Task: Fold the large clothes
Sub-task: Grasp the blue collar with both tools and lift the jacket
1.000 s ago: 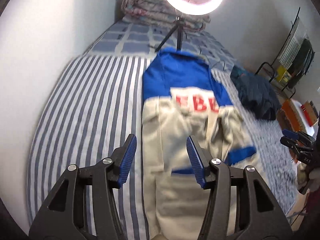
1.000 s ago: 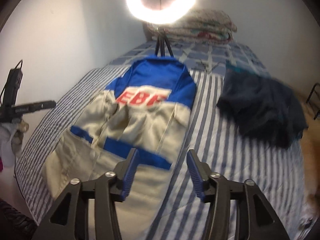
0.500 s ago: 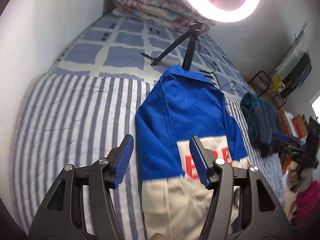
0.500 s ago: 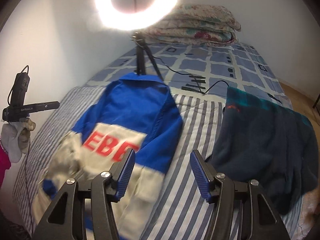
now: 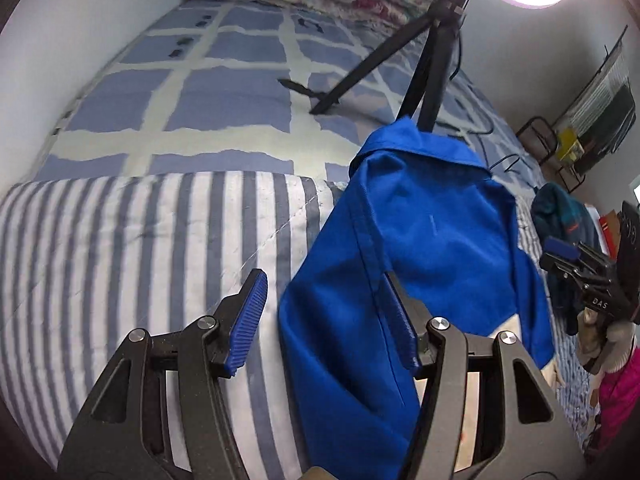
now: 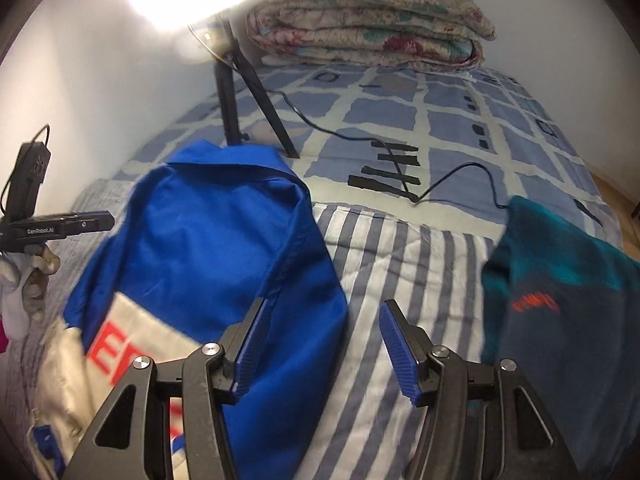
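A blue and beige jacket (image 5: 424, 240) with red letters lies flat on the striped bed cover (image 5: 140, 240), collar toward the far end. My left gripper (image 5: 324, 320) is open, its jaws straddling the jacket's left shoulder edge. In the right wrist view the jacket (image 6: 208, 248) lies left of centre. My right gripper (image 6: 320, 344) is open, its left finger over the jacket's right shoulder edge and its right finger over bare striped cover (image 6: 400, 260). The right gripper also shows in the left wrist view (image 5: 576, 264).
A ring light tripod (image 6: 240, 100) stands just beyond the collar, its cable (image 6: 440, 188) trailing across the checked sheet. A dark teal garment (image 6: 560, 300) lies on the right. A folded floral quilt (image 6: 368, 36) sits at the head. Walls border the left and far sides.
Both grippers have moved forward along the jacket from its lower beige part to the blue shoulders, and come lower. Both have stayed open.
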